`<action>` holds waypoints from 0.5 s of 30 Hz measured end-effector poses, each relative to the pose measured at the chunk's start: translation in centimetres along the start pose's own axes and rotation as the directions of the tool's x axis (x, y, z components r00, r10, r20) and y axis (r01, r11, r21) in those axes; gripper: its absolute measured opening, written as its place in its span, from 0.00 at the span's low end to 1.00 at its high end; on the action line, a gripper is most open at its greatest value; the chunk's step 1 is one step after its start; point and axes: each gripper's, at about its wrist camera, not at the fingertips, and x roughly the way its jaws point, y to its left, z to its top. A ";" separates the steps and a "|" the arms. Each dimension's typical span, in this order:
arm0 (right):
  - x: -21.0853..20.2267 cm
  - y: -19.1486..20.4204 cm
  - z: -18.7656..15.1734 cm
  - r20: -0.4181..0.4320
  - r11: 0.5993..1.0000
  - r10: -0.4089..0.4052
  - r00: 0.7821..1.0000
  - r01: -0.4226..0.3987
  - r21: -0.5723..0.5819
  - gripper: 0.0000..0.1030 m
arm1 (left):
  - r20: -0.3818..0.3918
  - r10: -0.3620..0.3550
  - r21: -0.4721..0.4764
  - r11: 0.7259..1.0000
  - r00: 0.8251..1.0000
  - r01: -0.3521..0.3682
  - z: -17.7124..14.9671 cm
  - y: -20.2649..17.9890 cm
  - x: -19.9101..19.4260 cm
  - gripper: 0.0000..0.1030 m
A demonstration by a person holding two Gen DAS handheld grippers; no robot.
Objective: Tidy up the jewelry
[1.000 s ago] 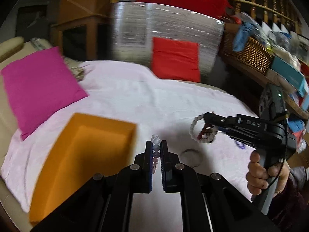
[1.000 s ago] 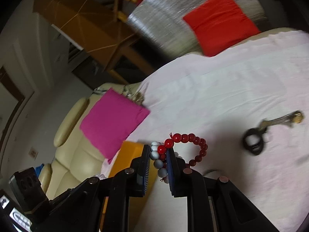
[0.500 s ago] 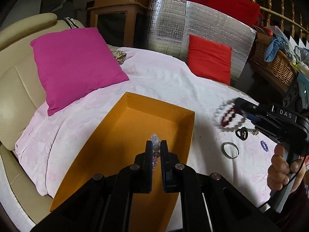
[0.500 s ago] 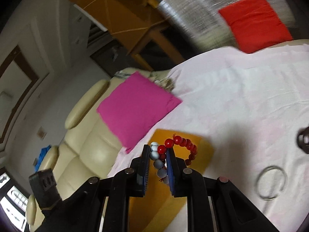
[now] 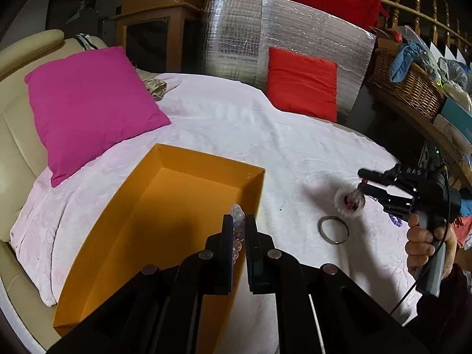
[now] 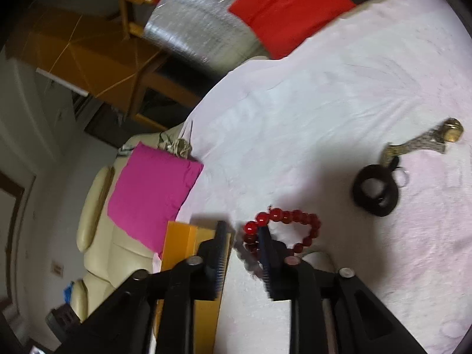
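The clear bead bracelet (image 5: pixel 237 224) sits pinched between the closed fingers of the left gripper (image 5: pixel 238 236), which hangs over the near right part of the open orange box (image 5: pixel 165 159), just inside its right wall. The box interior looks empty from this view. The step in hand appears to be the drop of this bracelet into the box; the next move calls for the left jaws to part while the gripper is over the box floor, not over the wall.

To the right of the box, the right gripper (image 6: pixel 242 244) has its jaws spread apart. The red bead bracelet (image 6: pixel 283 227) hangs around its right finger, and blur hides whether a second, paler strand hangs with it. It is over the white cloth (image 5: pixel 236 124), outside the box, so it probably needs to travel left before that bracelet comes free.

Other pieces lie on the cloth: a metal bangle (image 5: pixel 333 230) near the box, and farther right a black ring-shaped band (image 6: pixel 376 190) touching a wristwatch (image 6: pixel 424 141). A magenta cushion (image 5: pixel 88 103) lies to the far left.
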 end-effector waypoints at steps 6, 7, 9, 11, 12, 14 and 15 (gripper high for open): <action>-2.3 -1.1 0.9 0.048 1.000 0.015 0.999 -0.016 0.020 0.55 | -0.007 -0.010 0.017 1.000 1.000 0.010 0.2 -1.3 0.6 0.07; -2.4 -1.4 1.0 0.051 0.999 0.015 0.999 -0.017 0.028 0.55 | -0.008 -0.011 0.019 1.000 1.000 0.011 0.2 -1.5 0.7 0.07; -2.5 -2.0 1.1 0.056 0.999 0.007 0.998 -0.010 0.038 0.54 | -0.008 -0.012 0.023 1.000 1.000 0.012 0.1 -1.7 0.7 0.07; -2.4 -1.9 1.2 0.058 0.999 0.004 0.998 -0.006 0.032 0.49 | -0.006 -0.012 0.021 1.000 1.000 0.012 0.1 -1.6 0.7 0.07; -2.4 -1.6 1.2 0.057 1.000 0.012 0.998 -0.013 0.026 0.49 | -0.005 -0.010 0.018 1.000 1.000 0.010 0.2 -1.4 0.7 0.07; -2.3 -0.7 1.0 0.057 0.999 0.039 0.998 -0.039 0.004 0.49 | -0.002 -0.004 0.013 1.000 1.000 0.004 0.3 -1.1 0.5 0.07; -2.0 0.2 0.8 0.054 0.998 0.062 0.997 -0.061 -0.009 0.49 | 0.000 0.000 0.009 1.000 1.000 0.000 0.3 -0.9 0.4 0.07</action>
